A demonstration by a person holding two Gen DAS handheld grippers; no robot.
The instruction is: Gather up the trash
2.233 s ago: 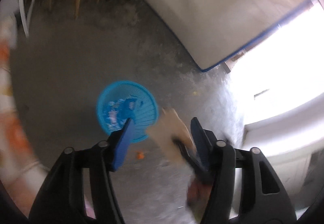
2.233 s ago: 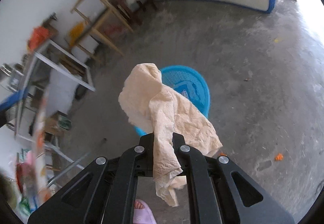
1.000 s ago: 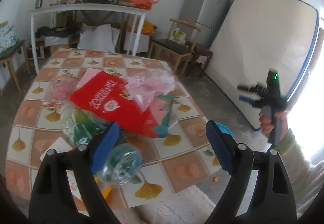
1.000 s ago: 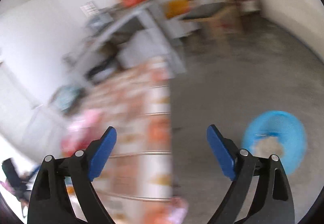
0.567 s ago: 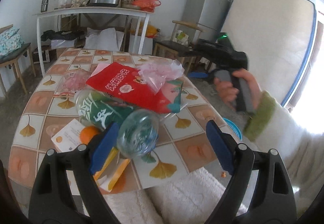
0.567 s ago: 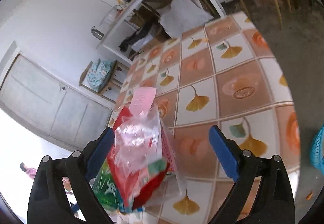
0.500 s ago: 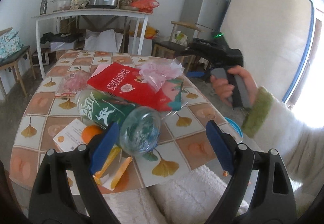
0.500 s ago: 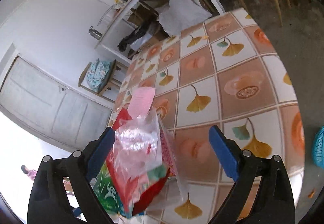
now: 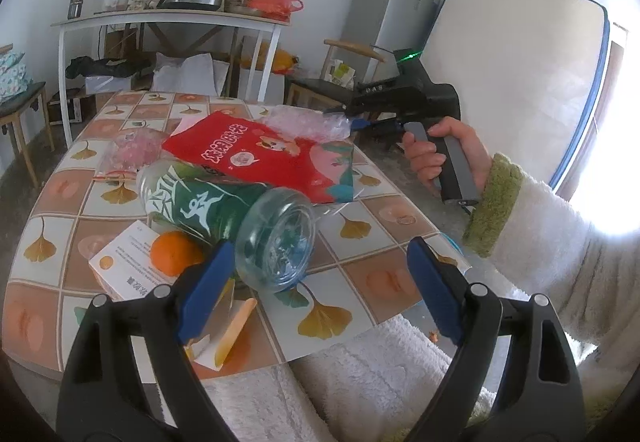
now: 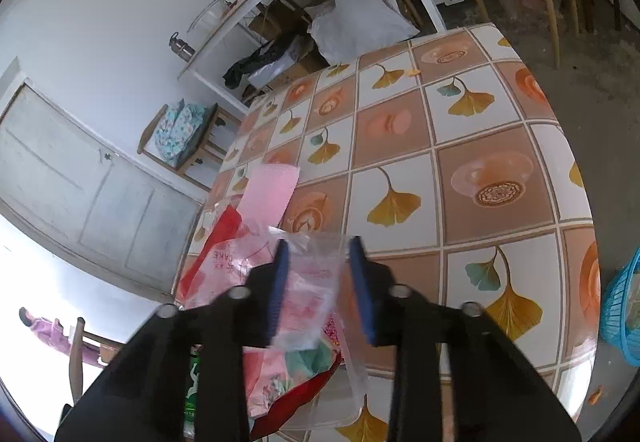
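Trash is piled on the tiled table: a red snack bag, a crumpled clear plastic bag on top of it, and a green-labelled plastic bottle lying on its side. My right gripper points down at the pile. Its jaws are closing, with the clear plastic bag bunched between the blue pads. In the left wrist view a hand holds the right gripper at the bag's right end. My left gripper hangs open just in front of the bottle's base and holds nothing.
An orange lies on a white card beside the bottle, with a pink net bag behind. The blue basket stands on the floor right of the table. A white shelf table and chairs stand beyond.
The right gripper let the tissue go over the blue basket, swung to the table and narrowed its jaws around the clear bag. The left gripper came lower and nearer the bottle.
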